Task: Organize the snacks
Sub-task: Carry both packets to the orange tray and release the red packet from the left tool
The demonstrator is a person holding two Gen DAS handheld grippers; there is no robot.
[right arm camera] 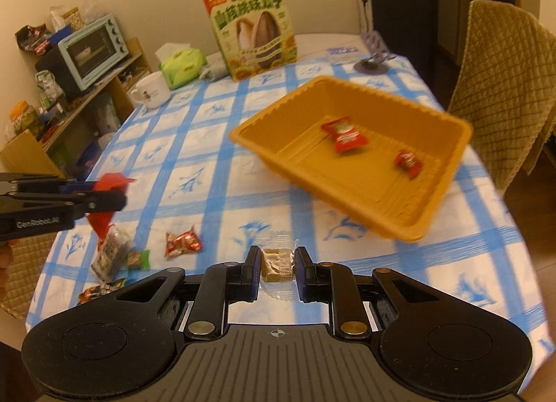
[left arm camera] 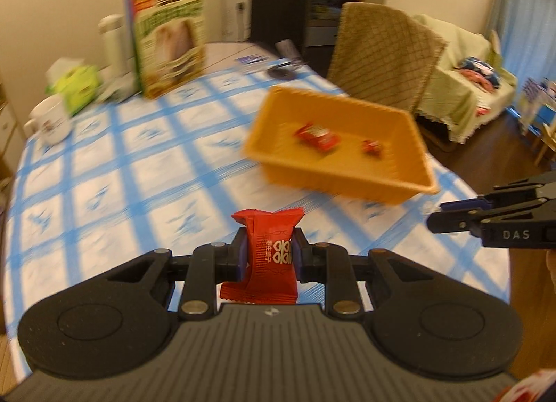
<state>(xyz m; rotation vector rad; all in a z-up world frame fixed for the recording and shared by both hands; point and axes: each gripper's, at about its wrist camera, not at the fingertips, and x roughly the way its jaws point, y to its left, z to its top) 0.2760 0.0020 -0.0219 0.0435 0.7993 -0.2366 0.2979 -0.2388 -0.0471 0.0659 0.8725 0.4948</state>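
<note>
A blue-checked tabletop (right arm camera: 215, 144) fills a lived-in room. Nearest, the left claw (left arm camera: 269, 257) pinches a red packet (left arm camera: 267, 256) standing upright; the right claw (right arm camera: 277, 271) pinches a clear-wrapped biscuit (right arm camera: 277, 264). Loose snacks (right arm camera: 182, 244) lie at the near left edge. Ahead and right of both claws sits the orange tray (right arm camera: 264, 155), nearer the right one, holding two red packets (right arm camera: 344, 134).

We read "DAS" on the right gripper (left arm camera: 451, 221) body and "GenRobot.AI" on the left gripper (right arm camera: 104, 198) body. The seed box (right arm camera: 255, 24) carries large Chinese characters (too blurred for us to spell out).
</note>
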